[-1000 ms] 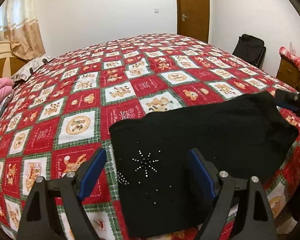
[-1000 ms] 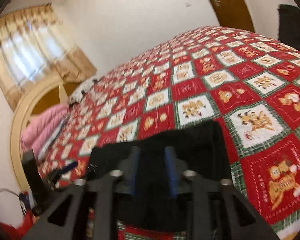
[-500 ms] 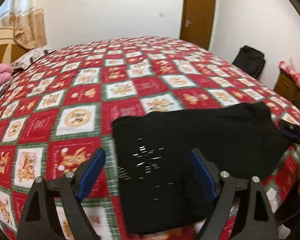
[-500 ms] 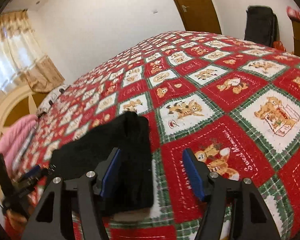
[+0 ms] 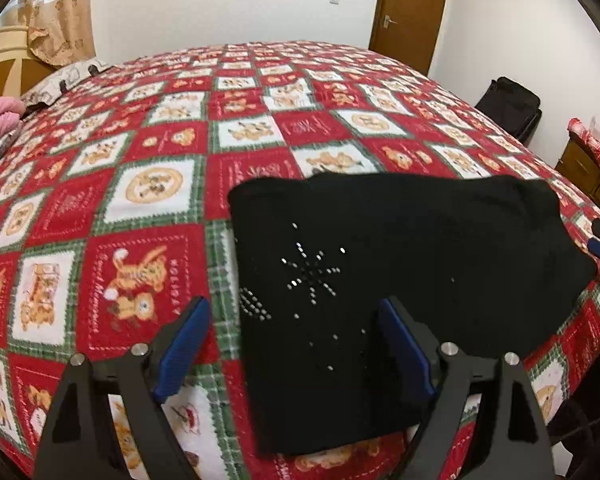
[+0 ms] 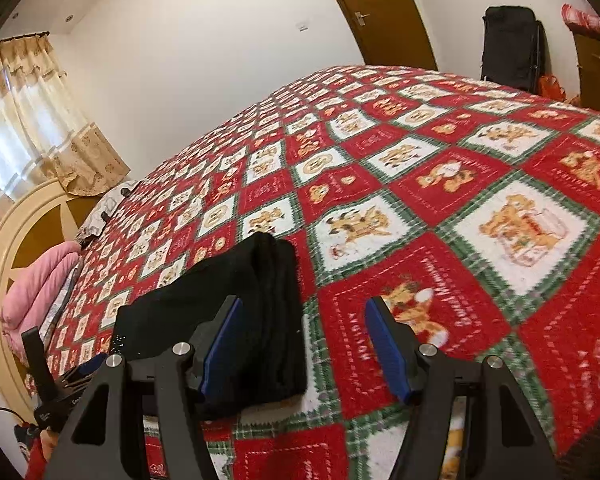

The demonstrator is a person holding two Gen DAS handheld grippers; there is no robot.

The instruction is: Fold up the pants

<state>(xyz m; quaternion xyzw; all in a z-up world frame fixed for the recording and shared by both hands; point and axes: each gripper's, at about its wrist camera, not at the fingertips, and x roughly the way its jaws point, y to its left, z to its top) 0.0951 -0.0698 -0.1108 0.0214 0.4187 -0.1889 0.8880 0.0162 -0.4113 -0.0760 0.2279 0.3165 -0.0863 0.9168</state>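
Both tongs, our left gripper (image 5: 290, 350) and right gripper (image 6: 304, 352), hang spread wide, pinching nothing. Below us the bed (image 5: 148, 184) carries the pants (image 5: 400, 264), a black folded slab near its front edge; the left tongs sit at its six o'clock, the right ones at its three o'clock end. We judge the folding nearly done, perhaps a last halving left.

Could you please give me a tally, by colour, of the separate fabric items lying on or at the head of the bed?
Black: 1, the folded pants
Red patchwork: 1, the bedspread
Pink: 1, the bundle by the headboard
Grey-and-white print: 1, the pillow
Total: 4
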